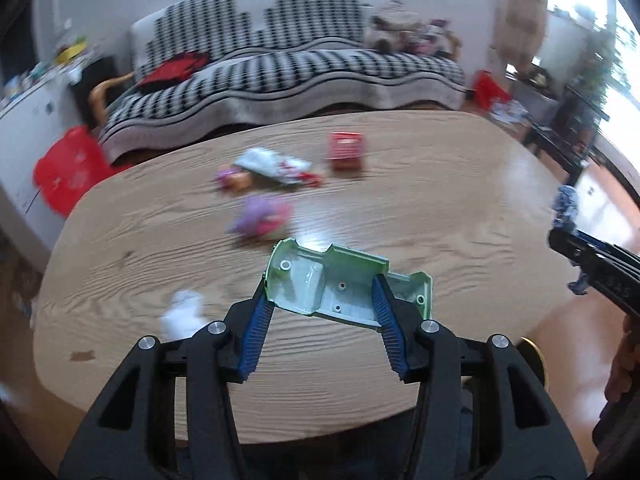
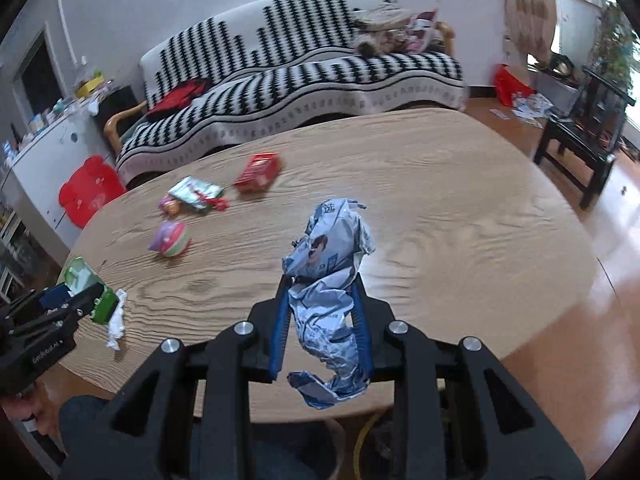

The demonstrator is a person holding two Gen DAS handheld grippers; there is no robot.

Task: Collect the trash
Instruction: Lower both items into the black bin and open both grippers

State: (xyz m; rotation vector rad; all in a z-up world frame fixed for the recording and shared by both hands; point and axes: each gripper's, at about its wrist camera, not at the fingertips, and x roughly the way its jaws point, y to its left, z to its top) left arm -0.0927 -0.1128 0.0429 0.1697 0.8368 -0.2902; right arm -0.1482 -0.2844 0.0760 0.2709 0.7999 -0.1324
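We see the left hand-held gripper (image 1: 322, 292) clenched on a green plastic shell (image 1: 348, 286), held just above the wooden tabletop (image 1: 440, 200), with a white tissue wad (image 1: 182, 314) lying near it. The right hand-held gripper (image 2: 322, 296) grips a crumpled blue-white wrapper (image 2: 330, 280) over the tabletop's near edge. Farther back lie a purple ball (image 2: 170, 239), a foil packet (image 2: 194, 192) and a red box (image 2: 258, 172), well apart from both grippers
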